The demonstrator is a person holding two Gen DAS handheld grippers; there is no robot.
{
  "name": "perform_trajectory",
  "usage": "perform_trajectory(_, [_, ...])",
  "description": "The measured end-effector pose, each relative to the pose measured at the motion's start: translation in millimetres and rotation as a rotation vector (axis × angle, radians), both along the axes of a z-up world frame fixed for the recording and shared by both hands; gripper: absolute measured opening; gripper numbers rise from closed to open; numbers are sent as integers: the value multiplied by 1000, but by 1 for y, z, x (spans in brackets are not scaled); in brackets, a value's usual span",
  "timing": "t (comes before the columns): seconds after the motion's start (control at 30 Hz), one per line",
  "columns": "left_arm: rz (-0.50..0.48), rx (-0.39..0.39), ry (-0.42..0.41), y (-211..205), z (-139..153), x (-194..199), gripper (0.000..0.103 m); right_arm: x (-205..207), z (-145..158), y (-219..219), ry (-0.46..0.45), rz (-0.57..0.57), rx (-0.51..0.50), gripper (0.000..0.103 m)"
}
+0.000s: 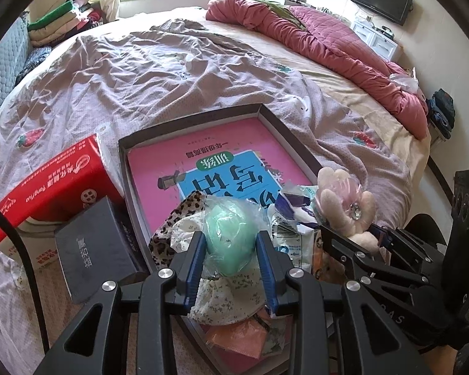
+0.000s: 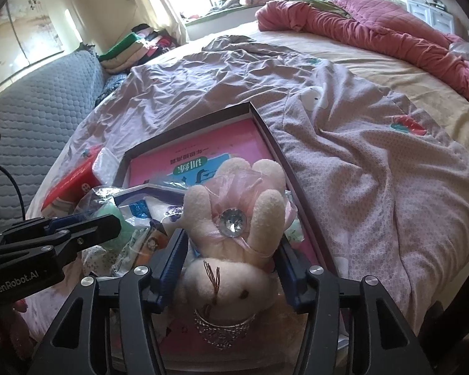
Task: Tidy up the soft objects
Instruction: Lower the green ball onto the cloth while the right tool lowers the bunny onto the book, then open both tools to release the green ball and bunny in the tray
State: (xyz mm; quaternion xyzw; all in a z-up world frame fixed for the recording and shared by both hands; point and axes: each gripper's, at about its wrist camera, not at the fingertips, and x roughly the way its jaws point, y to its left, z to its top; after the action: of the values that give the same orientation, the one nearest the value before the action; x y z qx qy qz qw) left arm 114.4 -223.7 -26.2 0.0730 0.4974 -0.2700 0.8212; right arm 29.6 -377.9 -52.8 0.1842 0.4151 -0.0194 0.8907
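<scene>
**Both tools loaded over the tray**

Left tool (image 1: 229,243) clamps a mint-green soft ball (image 1: 229,237) in clear wrap. Right tool (image 2: 231,250) pinches a cream plush bunny (image 2: 231,243), pink skirt, big gem. Both over the near end of the dark tray (image 1: 297,143) on the bed (image 1: 172,68), pink book (image 1: 222,153) inside.

Crinkled clear plastic film wraps the smooth, matt green foam ball (image 1: 229,243). The plush bunny (image 2: 231,250) is fuzzy cream pile with sheer pink gauze, a faceted glassy gem (image 2: 232,221) and a glittering studded band. Each hand-held gripper, left (image 1: 230,250) and right (image 2: 231,262), is matt black plastic with ribbed blue pads and bright metal screws. The shallow box (image 1: 267,115) is dull dark cardboard; the book (image 1: 215,168) glossy paper. The bed sheet (image 1: 159,72) is wrinkled matt cotton; the red carton (image 1: 51,184) is printed card.
</scene>
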Motion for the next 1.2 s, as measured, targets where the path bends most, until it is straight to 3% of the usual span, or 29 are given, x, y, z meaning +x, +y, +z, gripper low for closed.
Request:
perform_trajectory(0.17, [8,7,-1,3,0,0,43,0,4,6,-7,16,-35,63])
perform_trajectory(0.6, [19,24,1,10,1,-4,53,-2,10,12,-1,20,-87,69])
perform_trajectory(0.73, [27,19,-22,13,7,-7,62,-5,14,13,-17,16,-108,75])
perform_trajectory(1.2, [51,9,-46,23,23,-15,72,-16,30,14,-37,7,-109,78])
